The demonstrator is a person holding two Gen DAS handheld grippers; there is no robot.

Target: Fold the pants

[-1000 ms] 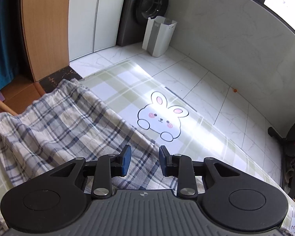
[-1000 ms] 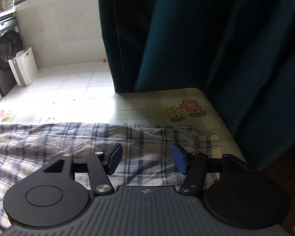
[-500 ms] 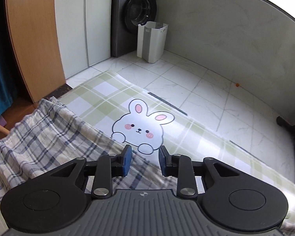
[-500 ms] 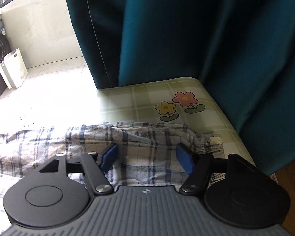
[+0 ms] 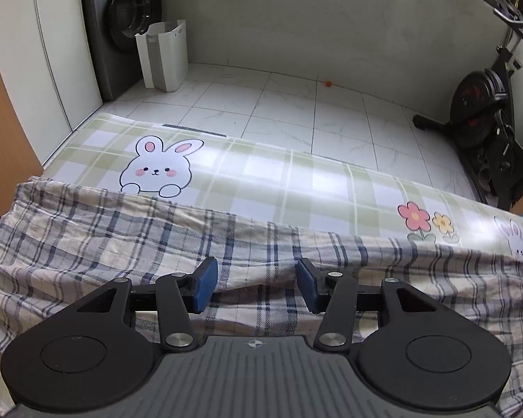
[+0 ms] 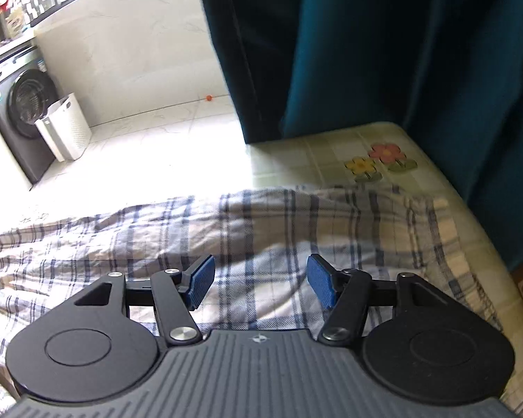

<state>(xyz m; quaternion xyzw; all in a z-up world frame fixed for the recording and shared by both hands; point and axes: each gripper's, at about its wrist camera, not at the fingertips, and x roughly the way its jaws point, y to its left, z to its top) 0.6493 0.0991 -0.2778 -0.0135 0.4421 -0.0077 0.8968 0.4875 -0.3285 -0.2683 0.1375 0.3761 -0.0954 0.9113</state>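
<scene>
The plaid pants (image 5: 122, 237) lie spread across a table with a green checked cover (image 5: 279, 181); they also show in the right wrist view (image 6: 261, 230), reaching close to the table's right edge. My left gripper (image 5: 256, 287) is open, hovering just above the cloth with nothing between its blue pads. My right gripper (image 6: 259, 285) is open too, over the cloth near the pants' right end, holding nothing.
The table's far edge drops to a tiled floor. A washing machine (image 5: 122, 28) and a white laundry basket (image 5: 164, 55) stand at the back left, an exercise bike (image 5: 488, 122) at the right. A dark teal curtain (image 6: 401, 52) hangs close behind the table's right end.
The left gripper swung right and opened wider; its view now runs along the pants' far edge. The right gripper drew back slightly over the pants' end and stayed open.
</scene>
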